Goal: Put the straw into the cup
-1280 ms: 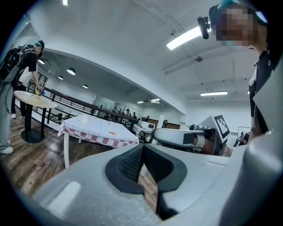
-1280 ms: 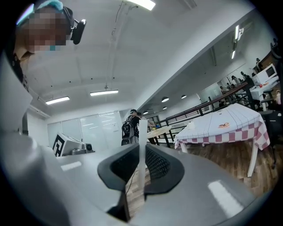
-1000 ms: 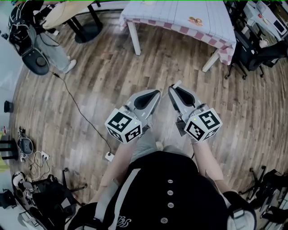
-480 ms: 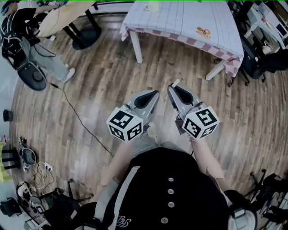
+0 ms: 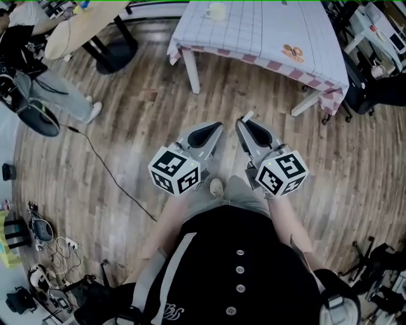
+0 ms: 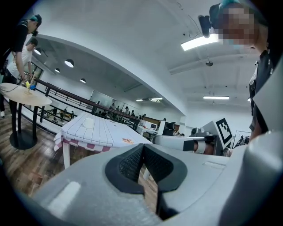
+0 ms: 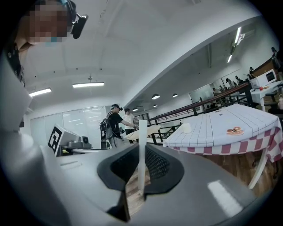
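Wood-plank floor (image 5: pixel 127 127), cloth-covered table (image 5: pixel 266 25) with cup (image 5: pixel 216 10) ahead

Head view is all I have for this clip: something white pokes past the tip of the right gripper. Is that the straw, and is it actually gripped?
Observer: Yes. The right gripper view shows the right gripper closed on the straw, which stands upright between the pads and sticks out above them.
Operator: Is the other one carrying anything?
Observer: No. In its own view the left gripper has its jaws together with nothing between them.
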Demonstrator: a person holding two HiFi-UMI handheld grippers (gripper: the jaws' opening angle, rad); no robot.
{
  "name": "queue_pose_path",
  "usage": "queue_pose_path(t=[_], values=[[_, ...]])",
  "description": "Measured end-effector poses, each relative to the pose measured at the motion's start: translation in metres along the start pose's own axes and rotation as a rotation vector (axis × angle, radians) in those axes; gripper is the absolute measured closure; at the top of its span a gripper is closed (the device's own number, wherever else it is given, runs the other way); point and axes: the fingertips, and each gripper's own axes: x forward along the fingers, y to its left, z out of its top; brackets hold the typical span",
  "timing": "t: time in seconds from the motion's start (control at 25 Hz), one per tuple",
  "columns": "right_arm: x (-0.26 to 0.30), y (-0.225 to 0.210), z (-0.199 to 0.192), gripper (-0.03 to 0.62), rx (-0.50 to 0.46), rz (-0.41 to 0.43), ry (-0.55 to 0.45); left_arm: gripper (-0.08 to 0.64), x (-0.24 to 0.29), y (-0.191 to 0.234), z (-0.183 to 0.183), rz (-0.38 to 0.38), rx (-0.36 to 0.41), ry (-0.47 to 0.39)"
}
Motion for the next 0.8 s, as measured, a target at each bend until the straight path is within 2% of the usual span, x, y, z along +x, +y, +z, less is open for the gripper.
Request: queue_pose_path(t=[0.28,0.48,0.8], values=[[0.015,-0.023,-0.003,0.551,0.021,-0.021,0.01,0.563,0.015,0.024,0.0,0.006,-0.03,0.008],[0.039,-0.033,0.003,0.551,0.021,0.007,-0.007,0.561,0.033,0.046,0.008,0.022,-0.042,0.002],[0.085,-0.095,0.028,0.551,0.038,0.002,-0.042,0.561,0.075,0.097,0.026,0.051,-0.04,-0.005]])
